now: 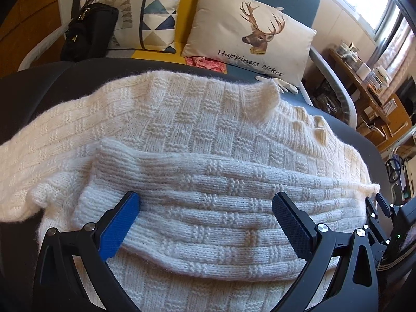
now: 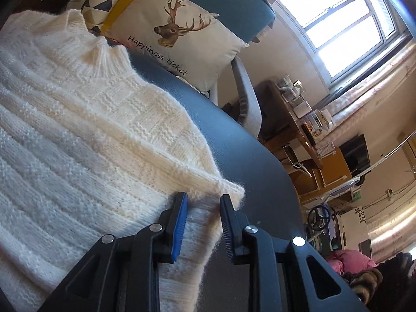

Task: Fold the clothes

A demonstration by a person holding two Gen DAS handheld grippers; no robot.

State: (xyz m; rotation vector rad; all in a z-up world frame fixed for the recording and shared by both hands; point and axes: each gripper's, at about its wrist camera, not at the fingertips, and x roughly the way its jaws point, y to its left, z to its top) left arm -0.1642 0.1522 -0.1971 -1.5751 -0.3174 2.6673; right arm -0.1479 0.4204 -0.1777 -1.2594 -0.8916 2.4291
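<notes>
A cream knit sweater (image 1: 182, 119) lies spread on the dark grey table (image 1: 52, 83), collar toward the far side. One sleeve (image 1: 208, 182) is folded across its body. My left gripper (image 1: 206, 205) hangs wide open just over that sleeve, one blue-padded finger on each side, gripping nothing. In the right wrist view the sweater (image 2: 91, 130) fills the left side and its near right corner reaches the table (image 2: 247, 156). My right gripper (image 2: 204, 202) stands narrowly open there. The sweater's edge lies in the gap, and the pads do not appear to press it.
Behind the table stands a sofa with a deer cushion (image 1: 249, 39), a triangle-pattern cushion (image 1: 153, 18), a black bag (image 1: 88, 31), a pink cloth (image 1: 208, 63) and white gloves (image 1: 280, 84). A cluttered wooden desk (image 1: 364, 85) and a window (image 2: 338, 26) are to the right.
</notes>
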